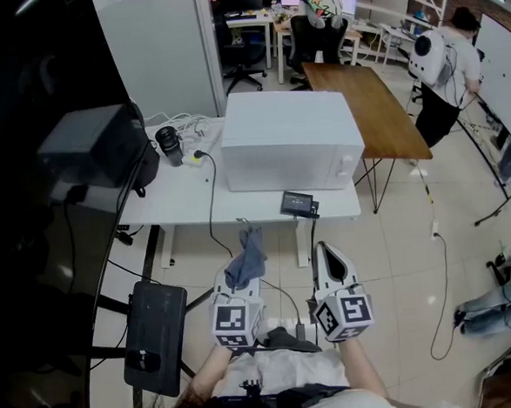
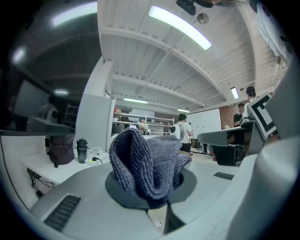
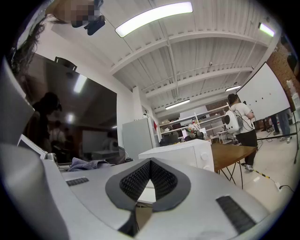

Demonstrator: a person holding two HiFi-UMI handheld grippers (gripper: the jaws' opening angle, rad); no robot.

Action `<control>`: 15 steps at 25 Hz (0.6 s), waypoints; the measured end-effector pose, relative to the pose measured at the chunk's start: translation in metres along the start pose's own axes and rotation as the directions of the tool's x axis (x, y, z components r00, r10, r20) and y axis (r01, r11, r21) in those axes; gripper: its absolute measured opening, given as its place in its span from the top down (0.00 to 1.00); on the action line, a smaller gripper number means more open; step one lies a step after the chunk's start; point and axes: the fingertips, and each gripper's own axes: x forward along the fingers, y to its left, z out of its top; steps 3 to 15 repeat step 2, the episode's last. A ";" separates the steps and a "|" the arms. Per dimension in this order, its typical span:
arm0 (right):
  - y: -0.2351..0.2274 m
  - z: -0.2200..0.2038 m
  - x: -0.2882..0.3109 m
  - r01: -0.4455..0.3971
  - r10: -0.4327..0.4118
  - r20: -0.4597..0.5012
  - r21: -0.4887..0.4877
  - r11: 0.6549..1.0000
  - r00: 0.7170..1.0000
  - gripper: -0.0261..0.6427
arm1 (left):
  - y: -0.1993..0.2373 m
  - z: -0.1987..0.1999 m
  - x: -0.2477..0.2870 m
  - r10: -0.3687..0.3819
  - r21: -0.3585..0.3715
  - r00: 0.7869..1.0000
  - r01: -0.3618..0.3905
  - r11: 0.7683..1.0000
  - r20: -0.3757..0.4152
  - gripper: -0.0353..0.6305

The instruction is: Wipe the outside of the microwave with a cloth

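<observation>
A white microwave (image 1: 290, 140) stands on the white table (image 1: 177, 200), its front toward me; it also shows in the right gripper view as the white microwave (image 3: 180, 152). My left gripper (image 1: 242, 265) is held low in front of the table, shut on a blue-grey cloth (image 1: 245, 259) that sticks up from its jaws. In the left gripper view the cloth (image 2: 147, 164) bunches between the jaws and hides the microwave. My right gripper (image 1: 329, 259) hovers beside it, shut and holding nothing, well short of the microwave.
On the table lie a small black device (image 1: 297, 204), a black cup (image 1: 169, 145), a power strip with cables (image 1: 195, 158) and a dark bag (image 1: 103, 148). A wooden table (image 1: 366, 104) stands behind. A person (image 1: 442, 68) stands far right. A black case (image 1: 156, 336) lies on the floor.
</observation>
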 end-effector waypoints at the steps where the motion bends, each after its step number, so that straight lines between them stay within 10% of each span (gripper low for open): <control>1: 0.000 0.000 -0.001 0.001 -0.001 -0.001 0.000 1.000 1.000 0.94 | 0.000 0.000 0.000 -0.002 -0.001 1.000 0.002 1.000 -0.001 0.87; 15: 0.000 -0.001 -0.001 0.003 -0.003 -0.003 0.000 1.000 1.000 0.94 | -0.001 0.000 0.000 -0.004 -0.001 1.000 0.004 1.000 -0.002 0.87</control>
